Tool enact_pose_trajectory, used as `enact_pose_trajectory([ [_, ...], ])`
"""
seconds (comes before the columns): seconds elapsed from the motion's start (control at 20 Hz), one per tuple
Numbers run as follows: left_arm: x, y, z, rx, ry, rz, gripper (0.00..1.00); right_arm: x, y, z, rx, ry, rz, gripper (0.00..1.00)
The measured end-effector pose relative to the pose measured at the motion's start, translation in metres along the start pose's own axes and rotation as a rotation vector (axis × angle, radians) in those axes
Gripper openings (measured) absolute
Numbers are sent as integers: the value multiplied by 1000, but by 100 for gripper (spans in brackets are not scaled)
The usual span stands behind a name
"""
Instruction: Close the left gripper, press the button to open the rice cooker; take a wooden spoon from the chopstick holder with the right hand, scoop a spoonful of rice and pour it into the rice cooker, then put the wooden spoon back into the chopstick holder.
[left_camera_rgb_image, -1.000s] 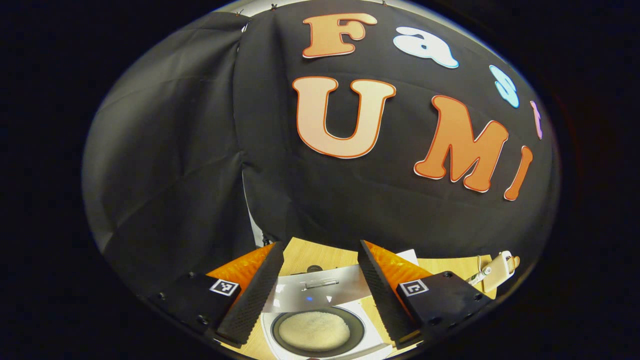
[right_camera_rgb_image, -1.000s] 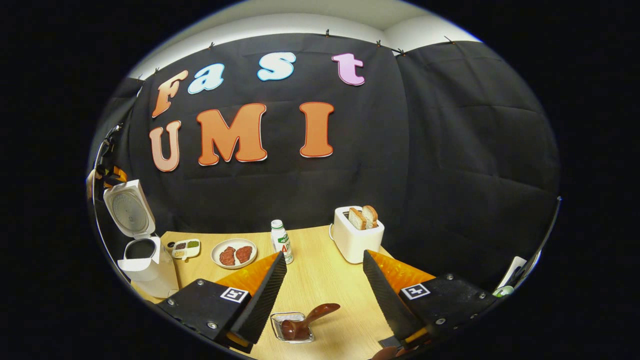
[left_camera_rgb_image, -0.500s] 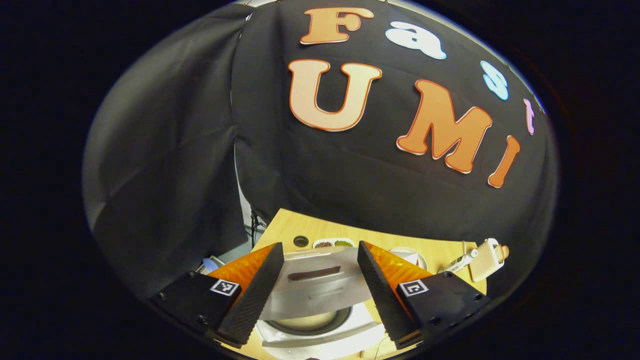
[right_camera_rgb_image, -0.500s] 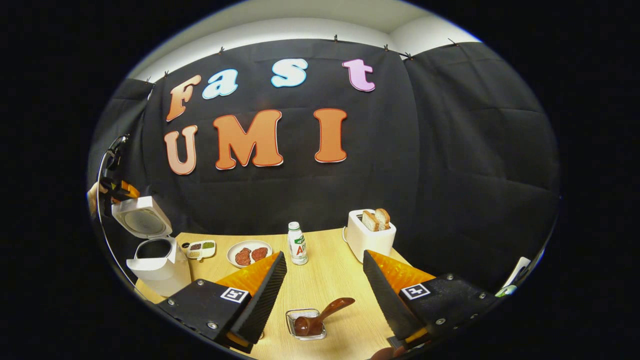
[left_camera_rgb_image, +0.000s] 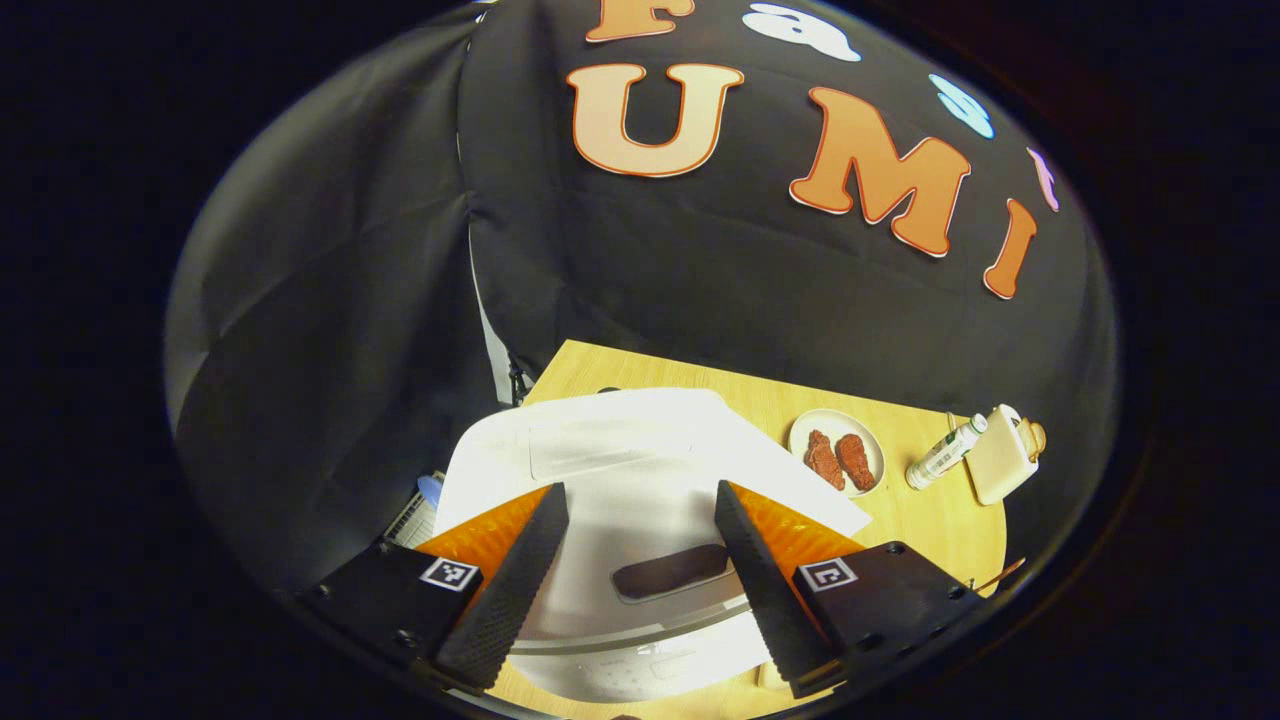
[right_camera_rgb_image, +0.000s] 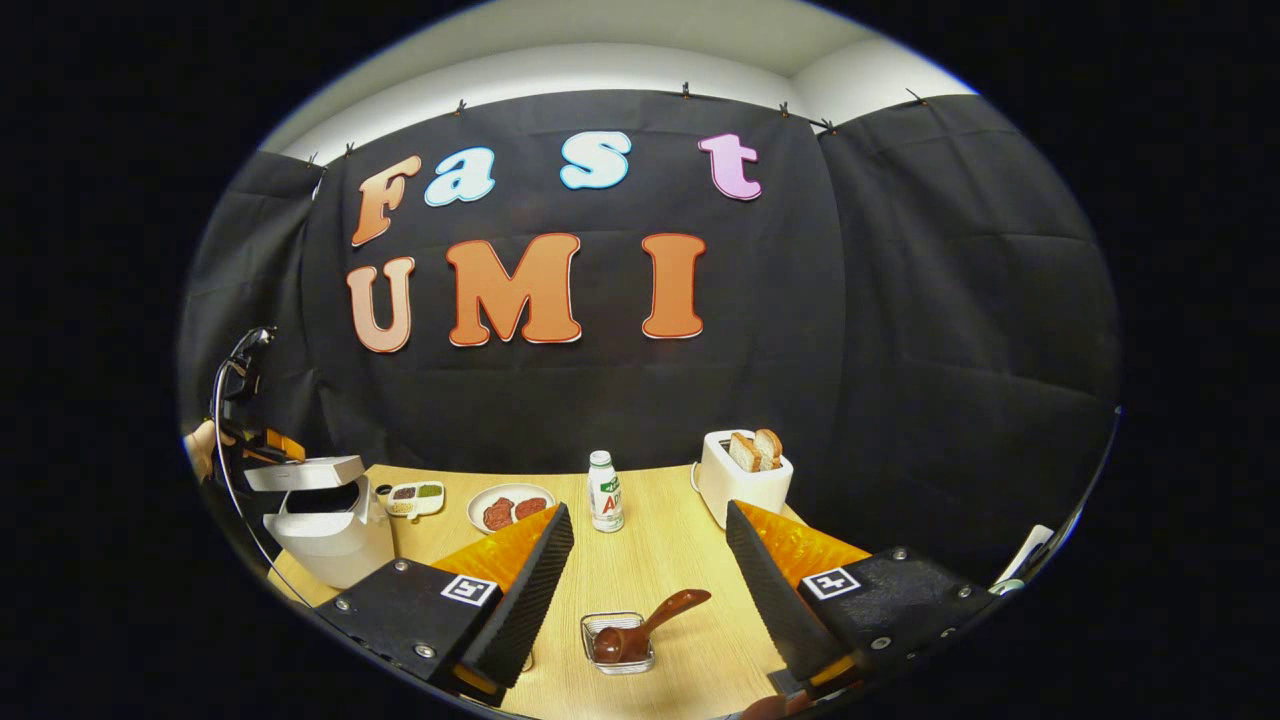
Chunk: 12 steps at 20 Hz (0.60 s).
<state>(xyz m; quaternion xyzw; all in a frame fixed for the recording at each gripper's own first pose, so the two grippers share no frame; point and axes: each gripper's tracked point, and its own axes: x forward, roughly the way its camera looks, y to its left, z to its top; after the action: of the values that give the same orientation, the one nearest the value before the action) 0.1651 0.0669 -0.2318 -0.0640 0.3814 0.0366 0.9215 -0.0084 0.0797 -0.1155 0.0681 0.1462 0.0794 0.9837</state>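
Left gripper view: we record the left gripper (left_camera_rgb_image: 635, 560), jaws spread and grasping nothing, directly above the white rice cooker (left_camera_rgb_image: 620, 470), whose lid is lowered almost flat beneath the fingers. We also list on the wooden table (left_camera_rgb_image: 900, 525) 1 plate (left_camera_rgb_image: 837, 452) with 2 red pieces, 1 bottle (left_camera_rgb_image: 945, 452) and 1 toaster (left_camera_rgb_image: 1000, 455).

Right gripper view: we record the right gripper (right_camera_rgb_image: 645, 575), jaws released and empty, above the table. Between its fingers stands the chopstick holder (right_camera_rgb_image: 618, 643) with 1 wooden spoon (right_camera_rgb_image: 650, 622) leaning in it. At far left we note the rice cooker (right_camera_rgb_image: 330, 515), lid nearly down, the other gripper just above it.
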Motion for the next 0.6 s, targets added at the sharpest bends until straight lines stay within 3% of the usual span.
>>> enact_pose_trajectory([
  [0.6,7,-1,-50,47,49,37,100,-13,-14,-7,20,20,-20,95],
])
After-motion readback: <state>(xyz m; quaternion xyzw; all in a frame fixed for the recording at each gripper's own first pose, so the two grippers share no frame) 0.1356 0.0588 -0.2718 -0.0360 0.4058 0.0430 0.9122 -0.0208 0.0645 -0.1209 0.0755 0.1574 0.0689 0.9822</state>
